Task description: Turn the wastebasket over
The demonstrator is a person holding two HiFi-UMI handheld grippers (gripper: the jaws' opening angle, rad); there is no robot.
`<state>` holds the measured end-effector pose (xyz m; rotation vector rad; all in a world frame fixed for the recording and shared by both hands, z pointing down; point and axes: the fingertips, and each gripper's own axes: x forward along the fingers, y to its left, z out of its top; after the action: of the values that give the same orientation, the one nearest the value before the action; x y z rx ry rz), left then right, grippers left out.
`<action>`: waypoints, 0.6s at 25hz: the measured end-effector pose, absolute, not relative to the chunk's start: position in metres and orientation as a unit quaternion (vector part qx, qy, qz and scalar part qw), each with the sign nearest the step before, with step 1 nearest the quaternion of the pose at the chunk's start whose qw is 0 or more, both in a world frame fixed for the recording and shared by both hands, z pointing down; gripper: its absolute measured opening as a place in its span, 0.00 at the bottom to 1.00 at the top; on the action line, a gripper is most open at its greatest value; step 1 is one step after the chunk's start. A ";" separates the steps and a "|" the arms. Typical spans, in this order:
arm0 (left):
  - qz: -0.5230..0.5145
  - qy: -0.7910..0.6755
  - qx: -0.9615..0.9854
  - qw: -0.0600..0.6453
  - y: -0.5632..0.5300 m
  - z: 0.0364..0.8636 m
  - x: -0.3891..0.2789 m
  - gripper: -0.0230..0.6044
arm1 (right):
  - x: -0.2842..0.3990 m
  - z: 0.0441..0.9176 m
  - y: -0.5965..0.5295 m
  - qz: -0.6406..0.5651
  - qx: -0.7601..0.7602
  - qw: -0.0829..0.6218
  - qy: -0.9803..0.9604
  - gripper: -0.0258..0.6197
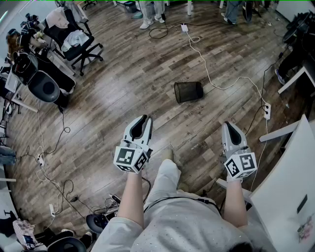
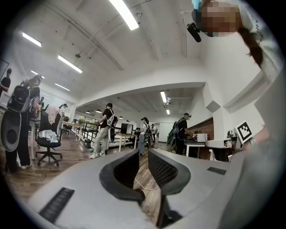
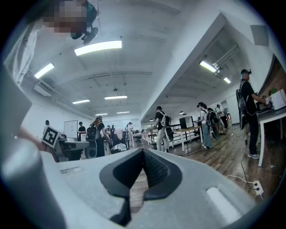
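Nearest are two grippers, both held level above the person's leg. The left gripper (image 1: 143, 120) has its jaws a narrow slit apart and holds nothing. The right gripper (image 1: 229, 126) has its jaws pressed tip to tip, also with nothing in them. One shoe (image 1: 168, 154) pokes forward between the two.

Just beside the right gripper runs the edge of one white table (image 1: 288, 197), which closes off that side. At the lower left, dark cables (image 1: 49, 172) trail along the floor's edge.

Ahead, bare plank floor (image 1: 123, 93) lies open up to the one wastebasket (image 1: 188, 91). It is black mesh, lies on its side, and is well apart from both grippers, roughly between their lines.

One white cable (image 1: 211, 81) passes near its right end and runs on to one power strip (image 1: 267, 111) by a white desk leg (image 1: 295, 81).

Left of the basket the planks stay bare as far as one black office chair (image 1: 74, 44) draped with clothes.

Farthest off, the legs of two people (image 1: 147, 15) stand at the top edge.
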<state>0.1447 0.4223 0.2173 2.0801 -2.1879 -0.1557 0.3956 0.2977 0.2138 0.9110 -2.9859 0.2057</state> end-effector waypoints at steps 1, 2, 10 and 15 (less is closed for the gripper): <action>-0.050 -0.722 0.688 0.059 0.416 0.218 0.137 0.14 | 0.386 0.217 0.292 0.067 0.289 0.009 -0.955 0.04; -0.049 -0.721 0.689 0.059 0.410 0.219 0.130 0.14 | 0.377 0.219 0.287 0.068 0.287 0.012 -0.956 0.04; -0.051 -0.722 0.687 0.062 0.362 0.230 0.067 0.14 | 0.315 0.230 0.242 0.066 0.276 0.029 -0.958 0.04; -0.055 -0.718 0.692 0.060 0.327 0.226 0.033 0.14 | 0.283 0.228 0.208 0.062 0.280 0.031 -0.957 0.04</action>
<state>0.0331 0.3272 0.2262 2.0942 -2.1724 -0.1654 0.2830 0.2077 0.2282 0.8636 -2.9495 0.1901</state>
